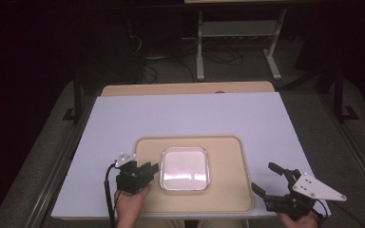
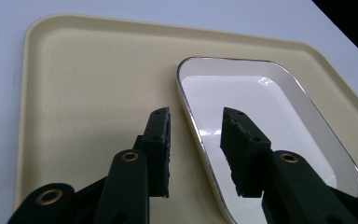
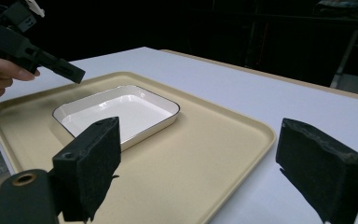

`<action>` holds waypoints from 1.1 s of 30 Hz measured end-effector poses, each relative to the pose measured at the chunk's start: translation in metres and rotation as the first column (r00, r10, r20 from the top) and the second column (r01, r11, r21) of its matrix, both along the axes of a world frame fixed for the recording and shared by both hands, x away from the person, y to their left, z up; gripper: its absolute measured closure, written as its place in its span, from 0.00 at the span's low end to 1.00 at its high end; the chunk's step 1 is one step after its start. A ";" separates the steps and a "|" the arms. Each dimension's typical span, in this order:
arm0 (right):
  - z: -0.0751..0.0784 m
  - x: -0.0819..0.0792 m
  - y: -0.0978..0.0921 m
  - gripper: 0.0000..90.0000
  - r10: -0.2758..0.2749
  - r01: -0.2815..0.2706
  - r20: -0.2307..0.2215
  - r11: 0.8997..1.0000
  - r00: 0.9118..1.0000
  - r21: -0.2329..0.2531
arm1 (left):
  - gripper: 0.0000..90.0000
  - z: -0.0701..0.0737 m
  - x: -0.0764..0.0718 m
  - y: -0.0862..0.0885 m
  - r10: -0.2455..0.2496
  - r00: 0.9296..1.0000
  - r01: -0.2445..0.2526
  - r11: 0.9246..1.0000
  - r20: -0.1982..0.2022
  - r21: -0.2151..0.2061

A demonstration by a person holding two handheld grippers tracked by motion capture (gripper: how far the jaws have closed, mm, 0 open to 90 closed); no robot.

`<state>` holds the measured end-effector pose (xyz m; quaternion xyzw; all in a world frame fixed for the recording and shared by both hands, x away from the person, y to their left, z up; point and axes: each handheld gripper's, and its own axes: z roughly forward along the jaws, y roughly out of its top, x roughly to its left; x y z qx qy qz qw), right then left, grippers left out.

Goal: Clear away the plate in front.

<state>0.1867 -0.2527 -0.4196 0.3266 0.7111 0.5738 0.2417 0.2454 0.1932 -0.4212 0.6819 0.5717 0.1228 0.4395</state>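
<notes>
Bench (image 1: 123,123) white-topped, lit against dark surroundings; wooden edge visible along far side.

Left tongs (image 1: 153,170) near-left, held by a hand (image 1: 132,202) coming in from near edge, pointing right across left part of tray (image 1: 228,190). Jaws parted with a modest gap. Seen along the left gripper view (image 2: 196,140): left rim of dish (image 2: 196,135) runs up between the two jaws, one jaw over bare tray (image 2: 84,93), other jaw over dish interior. Contact with rim not discernible; jaws look to stand just off it on either side. Black cable trailing from tongs back toward near edge.

Tray cream-coloured, rectangular with rounded corners, flat on near-centre of bench. Right near corner close to bench edge.

Dish (image 1: 184,167) white, shallow, squarish with rounded corners and thin dark-lined rim, sitting upright on tray, left of tray centre. Nothing visible inside; glare on glaze.

Right tongs (image 1: 264,178) near-right, over bench just beside tray's right near corner, pointing left and far. Jaws spread wide, holding nothing. Grey three-cornered plate on top, hand (image 1: 299,219) partly cut by near edge. Right gripper view (image 3: 196,163): tray (image 3: 205,158) and dish (image 3: 121,112) lie between and beyond the wide jaws, well apart from them; left tongs (image 3: 74,73) and fingers (image 3: 0,74) visible at far left above dish.
</notes>
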 end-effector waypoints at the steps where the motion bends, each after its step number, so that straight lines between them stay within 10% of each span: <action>1: 0.000 0.000 0.000 0.15 -0.002 0.002 0.000 1.000 1.000 -0.002 | 0.69 0.000 -0.001 0.000 -0.010 1.000 0.010 1.000 0.005 0.003; 13: 0.000 0.001 0.000 0.15 -0.012 0.012 -0.007 1.000 1.000 -0.001 | 0.60 0.001 -0.004 0.008 -0.130 0.988 0.129 0.991 0.088 0.026; 19: -0.001 0.001 -0.001 0.15 -0.015 0.015 -0.008 1.000 1.000 -0.002 | 0.53 0.003 -0.006 0.019 -0.217 0.967 0.214 0.976 0.135 0.038; 33: -0.001 0.001 -0.001 0.15 -0.027 0.027 -0.012 1.000 1.000 -0.010 | 0.35 0.012 -0.023 0.051 -0.380 0.887 0.371 0.925 0.261 0.082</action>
